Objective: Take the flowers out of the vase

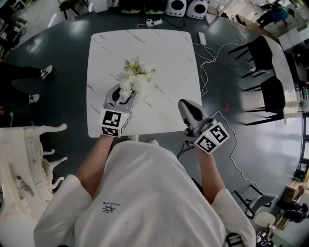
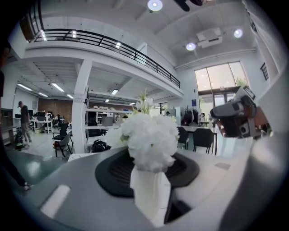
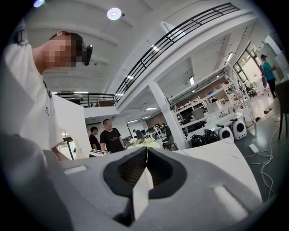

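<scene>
A bunch of white and pale green flowers (image 1: 135, 76) stands left of middle on the white marble table (image 1: 169, 62). I cannot make out the vase under the blooms. My left gripper (image 1: 126, 96) reaches into the near side of the bunch. In the left gripper view a white flower head (image 2: 151, 135) sits between the jaw tips of the left gripper (image 2: 151, 158), and the pads close against it. My right gripper (image 1: 186, 103) hangs over the table's front right edge, shut and empty, with its jaws meeting in the right gripper view (image 3: 146, 151). The flowers (image 3: 143, 142) show beyond its tips.
Black chairs (image 1: 263, 53) stand right of the table and cables (image 1: 212, 58) trail across the dark floor. Two speakers (image 1: 186, 7) sit beyond the far edge. White ornate furniture (image 1: 29, 159) is at my left, a person's feet (image 1: 43, 72) further back. Two people (image 3: 110, 137) stand across the room.
</scene>
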